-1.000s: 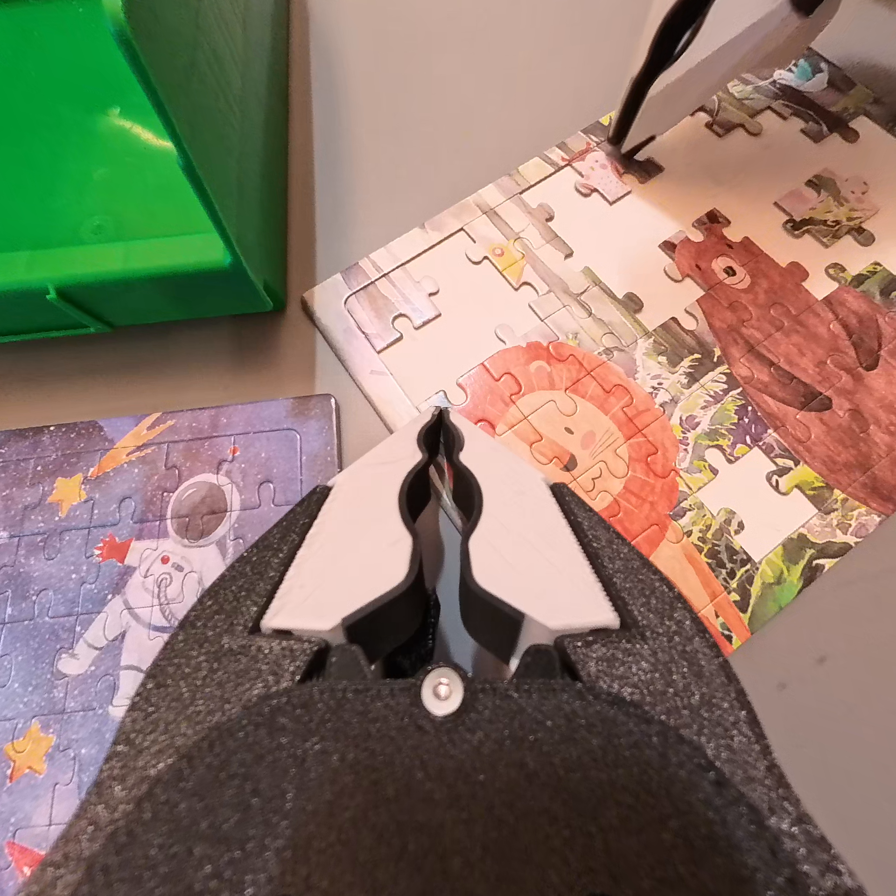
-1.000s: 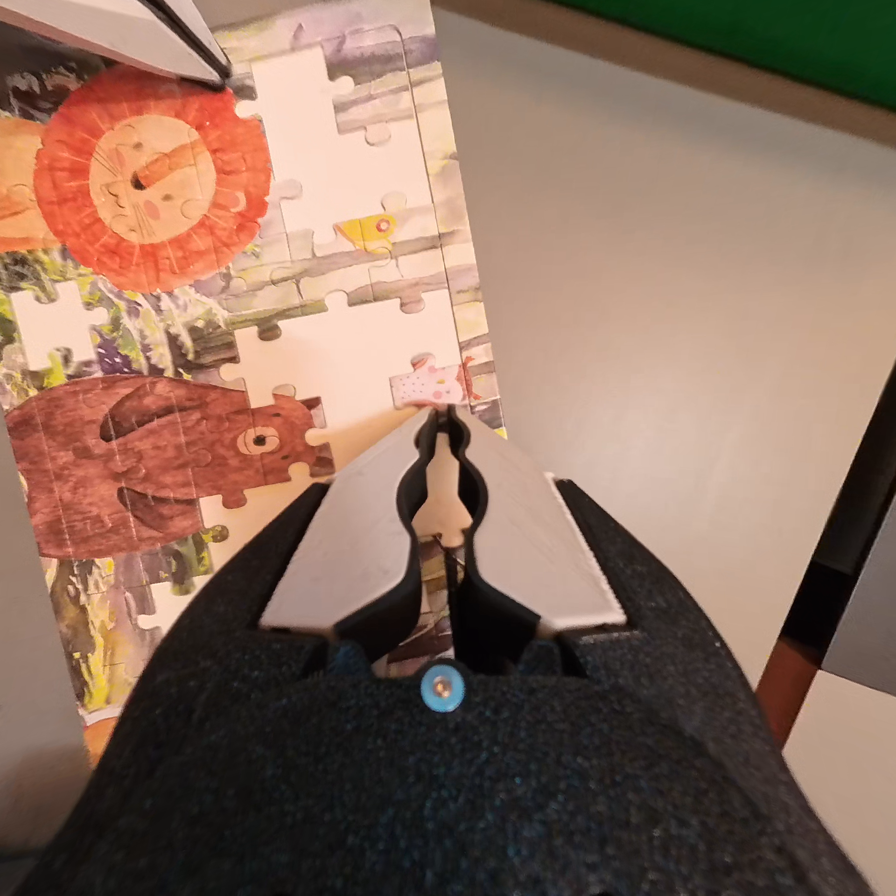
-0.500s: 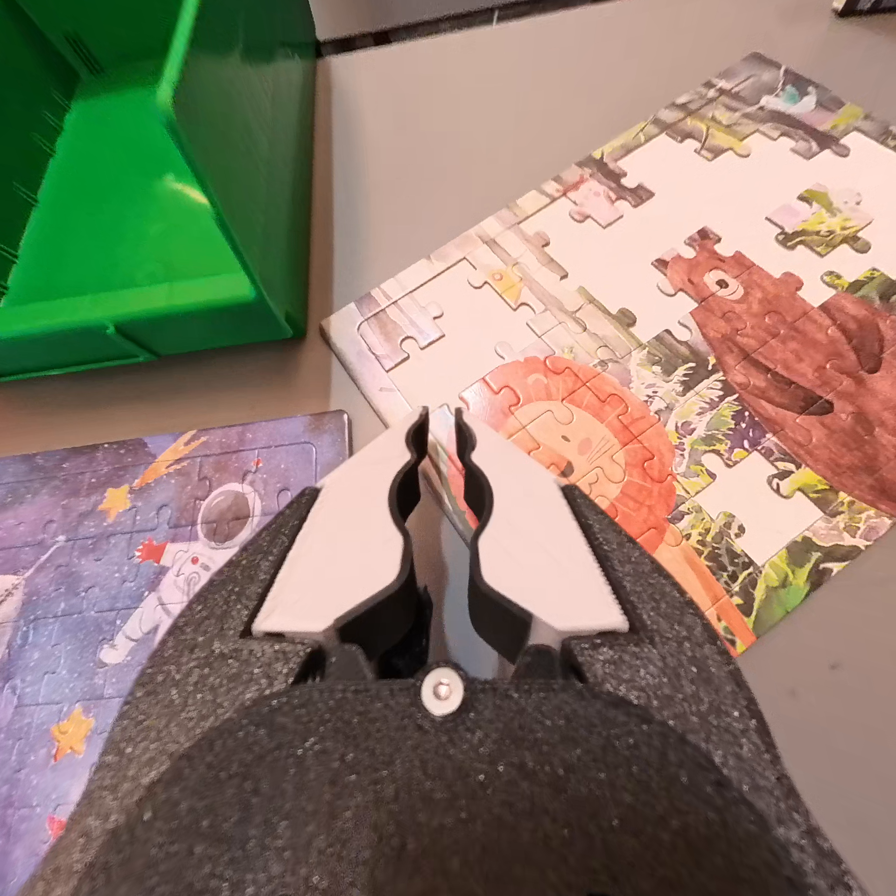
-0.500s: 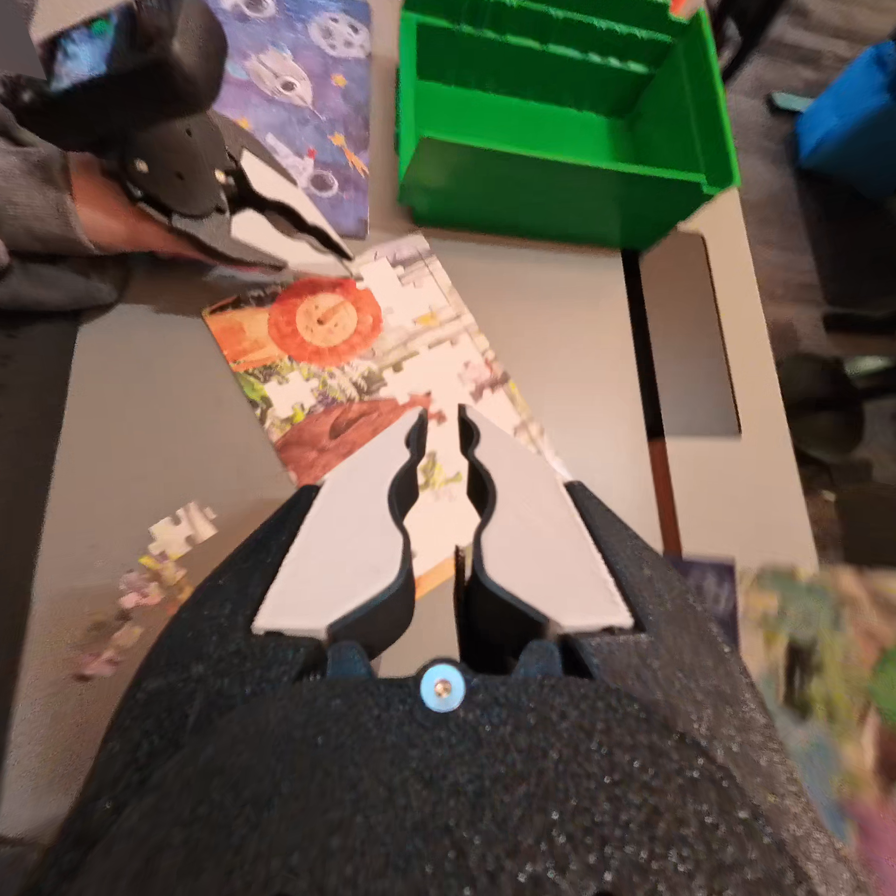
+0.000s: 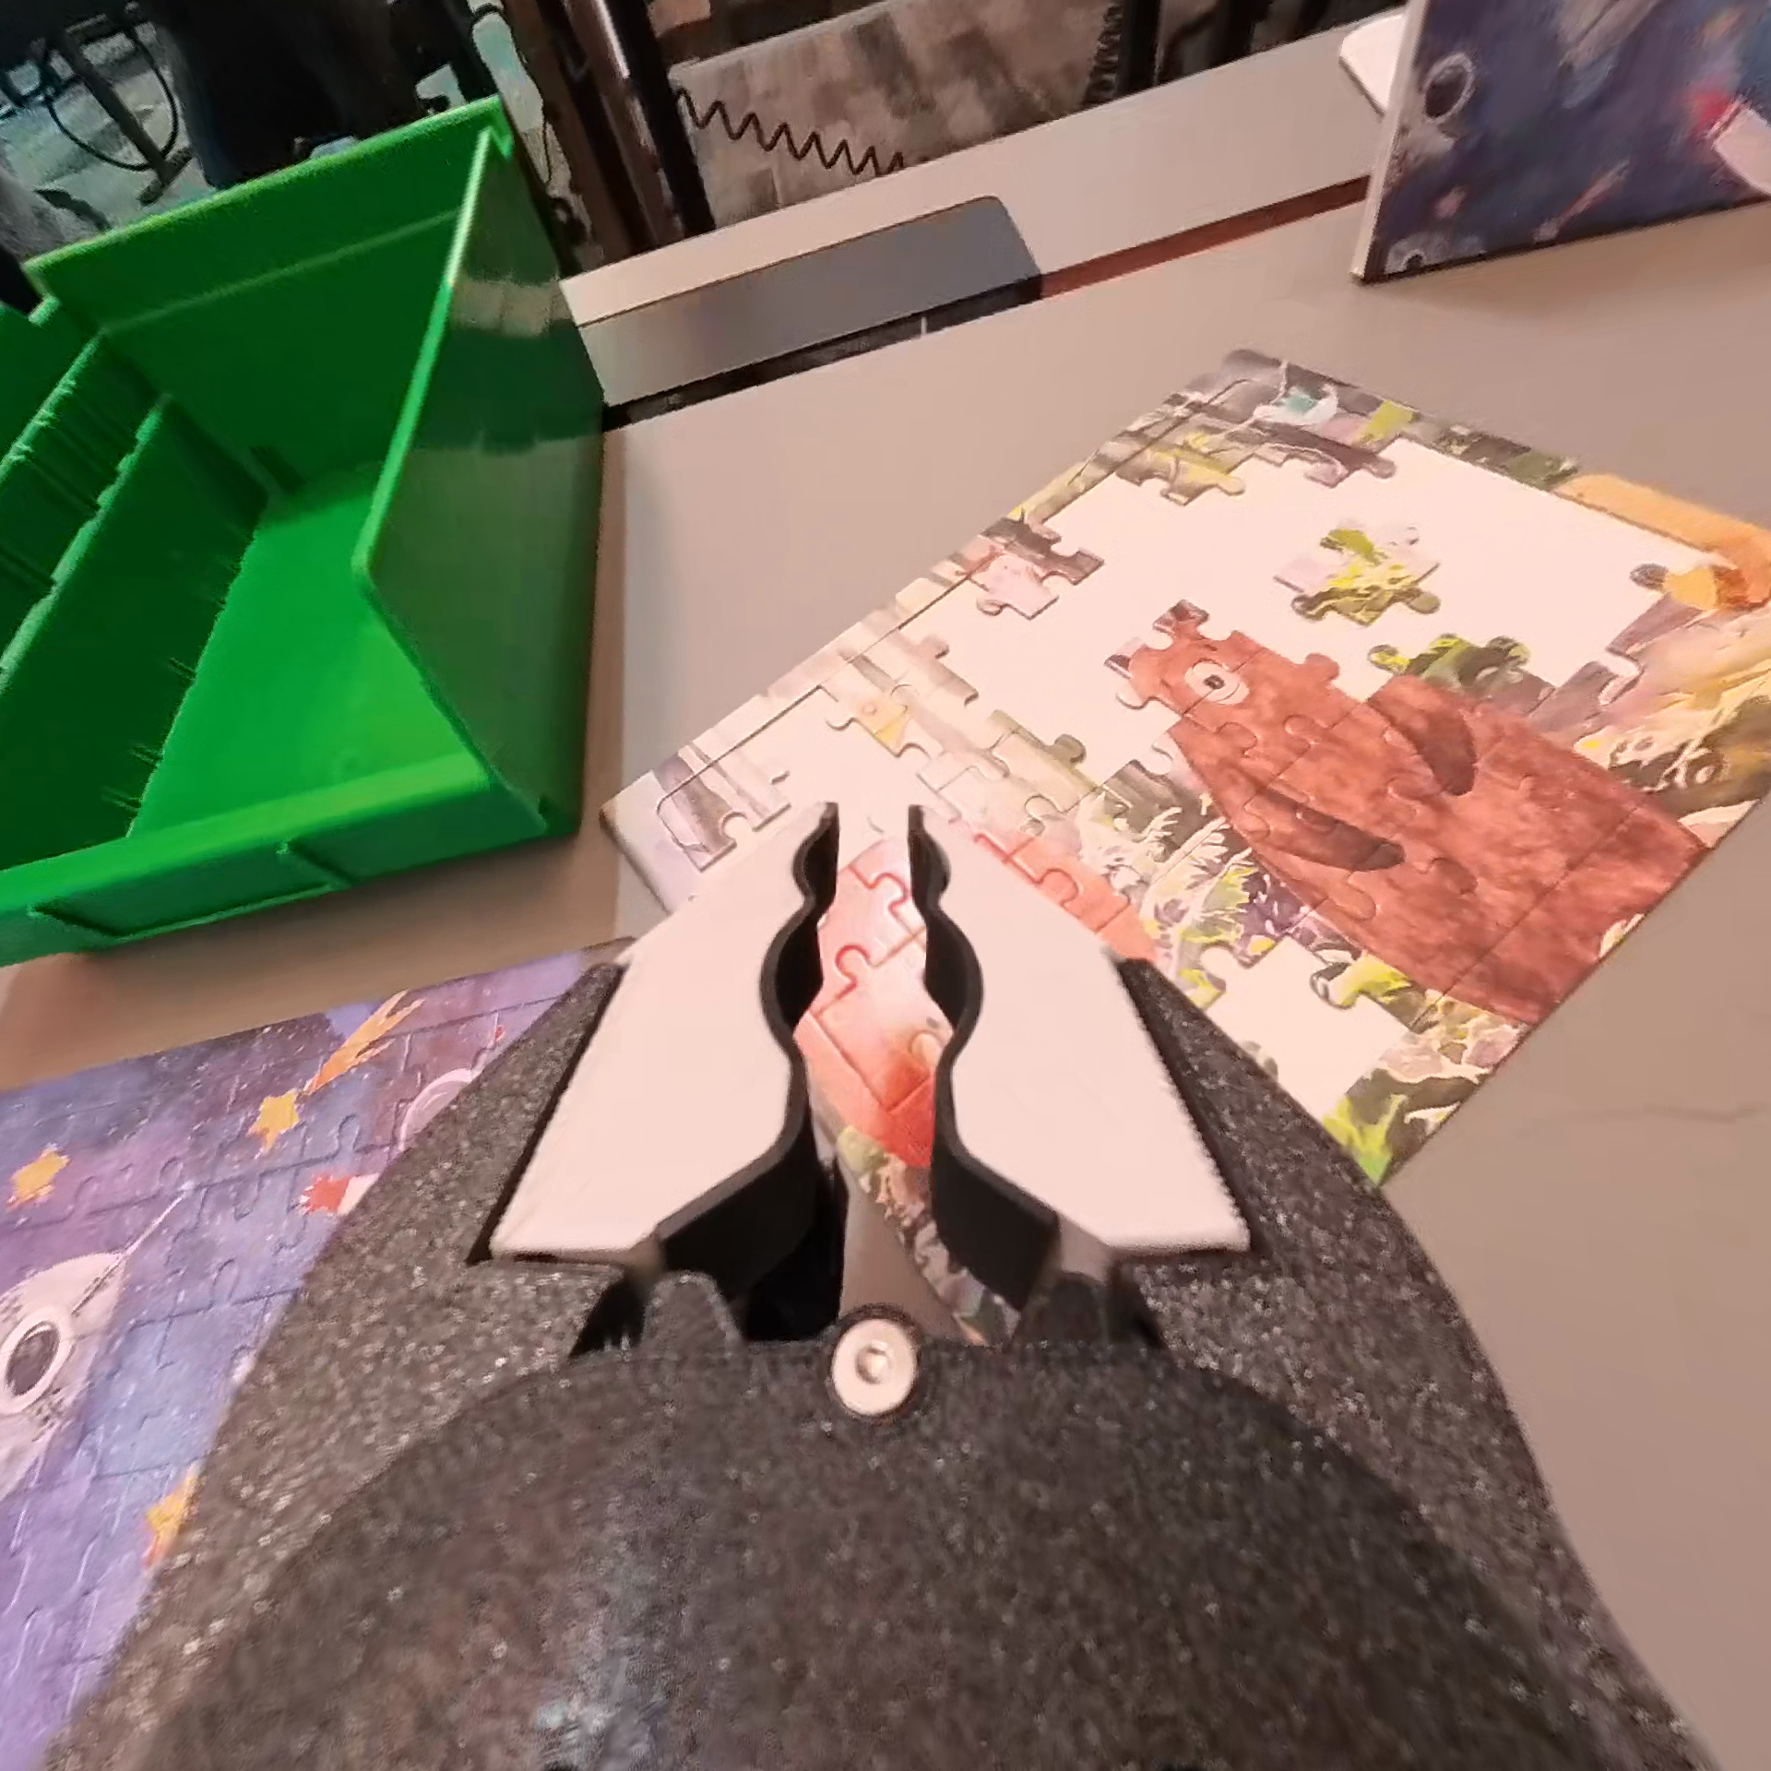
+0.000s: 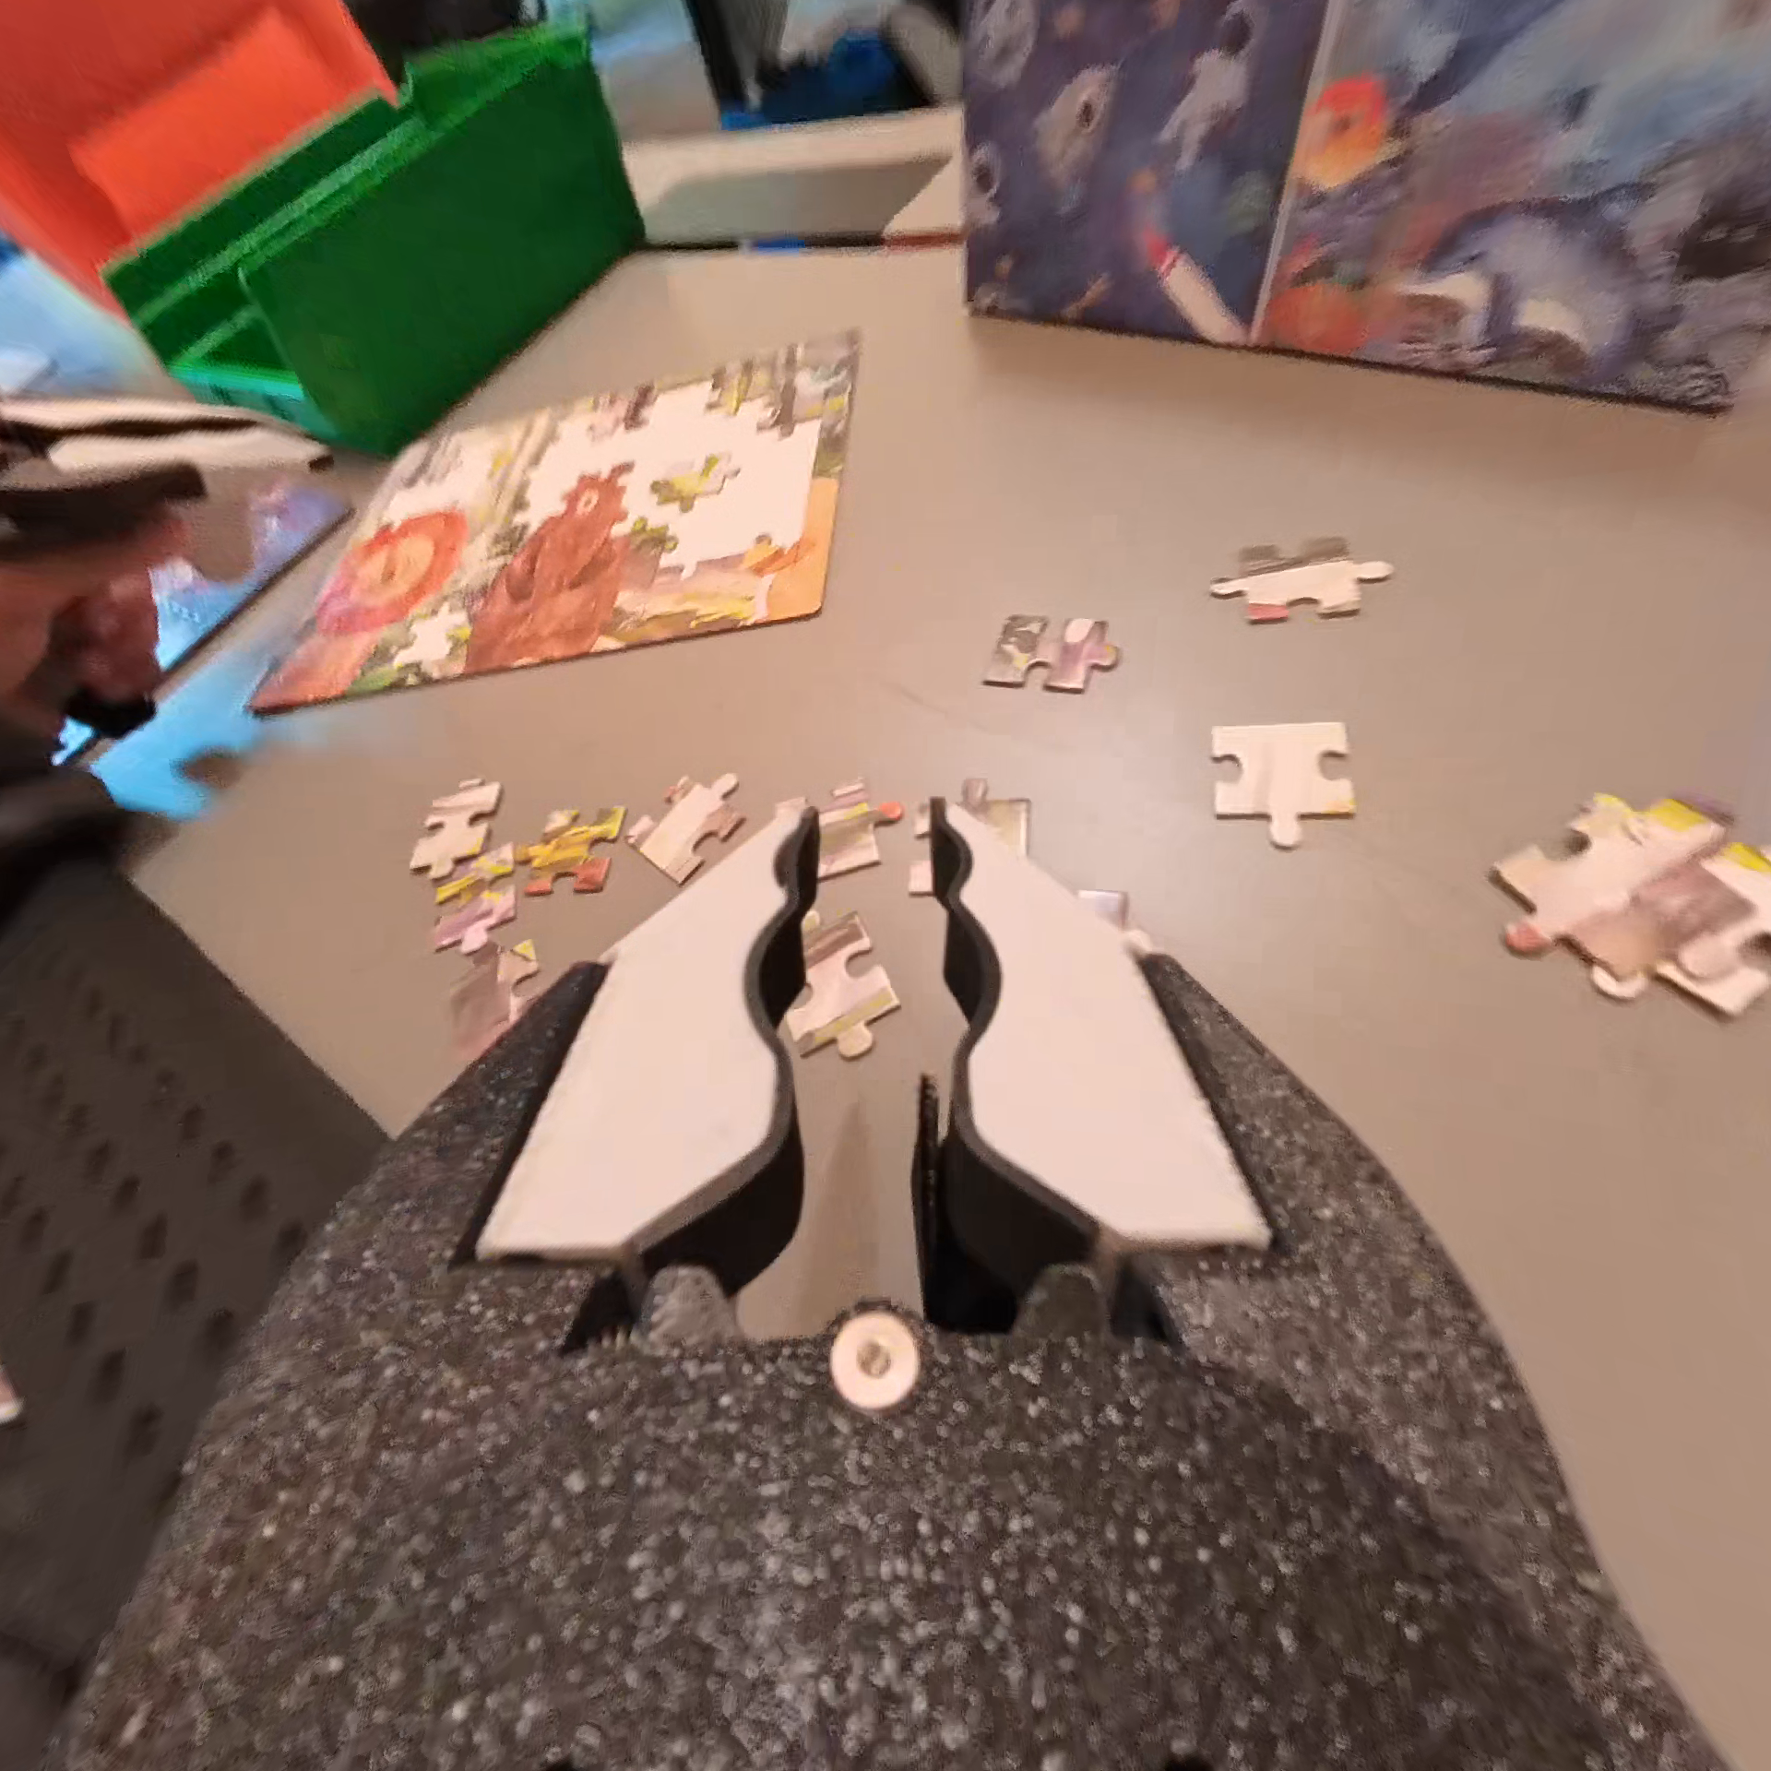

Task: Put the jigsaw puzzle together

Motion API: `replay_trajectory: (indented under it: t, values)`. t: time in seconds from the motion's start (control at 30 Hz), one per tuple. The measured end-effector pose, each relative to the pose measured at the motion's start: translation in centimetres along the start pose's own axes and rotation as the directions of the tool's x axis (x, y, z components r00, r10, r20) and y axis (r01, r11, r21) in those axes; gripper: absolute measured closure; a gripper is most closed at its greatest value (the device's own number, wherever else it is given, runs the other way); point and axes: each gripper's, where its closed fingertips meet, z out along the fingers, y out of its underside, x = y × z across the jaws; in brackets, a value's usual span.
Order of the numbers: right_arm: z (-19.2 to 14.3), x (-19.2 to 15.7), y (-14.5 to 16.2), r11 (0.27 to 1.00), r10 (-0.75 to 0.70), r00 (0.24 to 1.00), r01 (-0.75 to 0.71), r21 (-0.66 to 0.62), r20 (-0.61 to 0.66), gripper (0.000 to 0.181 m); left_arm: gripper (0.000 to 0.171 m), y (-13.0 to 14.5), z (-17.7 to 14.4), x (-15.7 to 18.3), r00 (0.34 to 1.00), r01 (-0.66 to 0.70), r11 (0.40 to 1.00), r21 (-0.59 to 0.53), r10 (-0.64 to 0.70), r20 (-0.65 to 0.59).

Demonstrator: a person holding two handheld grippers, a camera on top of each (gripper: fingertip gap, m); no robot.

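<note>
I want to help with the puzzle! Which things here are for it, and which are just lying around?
For the puzzle:
- animal puzzle board, part filled
- loose pieces on the table
- left gripper, open
- right gripper, open

Just lying around:
- green bin
- finished space puzzle
- picture box
- orange bin

The half-finished cardboard animal jigsaw puzzle (image 6: 613,537) lay flat near the tabletop's far edge, lion and brown bear assembled, white gaps showing. Loose printed cardboard pieces (image 6: 575,848) lay scattered toward the near edge, some face down.
</note>
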Motion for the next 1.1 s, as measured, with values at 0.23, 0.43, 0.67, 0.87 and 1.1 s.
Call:
replay_trajectory:
  t: [0.23,0.43,0.67,0.87,1.1]
  values:
    - [-1.8,1.3,-0.8,0.991,-0.098,0.990,0.106,0.084,-0.098,0.159,0.157,-1.7,-0.8,3.2,0.998,-0.022,0.997,0.079,0.026,-0.049]
    - [-2.9,3.5,-1.3,0.990,-0.004,0.986,0.028,0.136,-0.168,0.158,0.154,-2.2,-0.7,4.9,0.991,-0.116,0.986,0.122,0.124,-0.053]
    - [-5.9,8.3,-0.7,0.991,0.049,0.935,-0.002,0.133,-0.352,0.161,0.153,-1.2,-0.1,4.6,0.994,-0.074,0.995,0.073,0.079,-0.080]
    - [-7.8,10.5,1.3,0.999,-0.047,0.922,0.035,-0.040,-0.384,0.154,0.153,-1.1,0.0,4.7,0.992,-0.085,0.994,0.071,0.090,-0.085]
    - [-5.9,6.8,5.3,0.965,-0.135,0.969,0.082,-0.248,-0.206,0.151,0.153,-1.0,0.0,5.0,0.990,-0.096,0.993,0.069,0.102,-0.096]
